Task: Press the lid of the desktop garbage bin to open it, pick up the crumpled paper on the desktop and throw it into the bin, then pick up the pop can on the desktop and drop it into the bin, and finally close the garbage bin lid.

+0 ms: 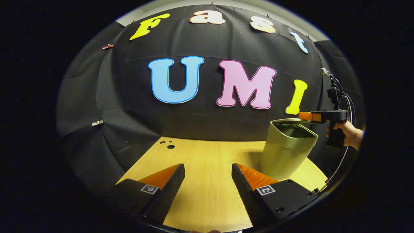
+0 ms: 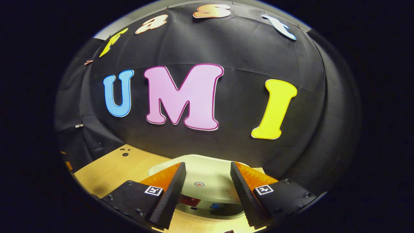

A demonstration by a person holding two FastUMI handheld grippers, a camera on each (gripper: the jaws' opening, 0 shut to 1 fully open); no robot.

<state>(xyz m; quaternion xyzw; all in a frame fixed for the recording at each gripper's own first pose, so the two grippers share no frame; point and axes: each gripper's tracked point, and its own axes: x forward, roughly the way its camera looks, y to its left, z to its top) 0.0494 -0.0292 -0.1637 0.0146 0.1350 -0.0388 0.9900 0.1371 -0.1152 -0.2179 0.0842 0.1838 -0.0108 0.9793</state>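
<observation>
**Right gripper over open bin, lid still to close**

Risk: the light bin [image 1: 286,152] sits near the table [image 1: 207,191] edge; an off-centre push on the lid [image 2: 200,179] could tip or slide it. Red and blue bits show inside under the lid; can't identify them. Right gripper [image 2: 207,184] jaws wide apart, holding nothing, above the lid; contact unclear. Left gripper [image 1: 208,184] wide open, empty, over bare table.

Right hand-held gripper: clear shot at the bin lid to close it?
Probably yes. The right hand-held gripper hangs open right above the lid, nothing between them. The bin is partly open; the left hand-held gripper sits well aside.
</observation>
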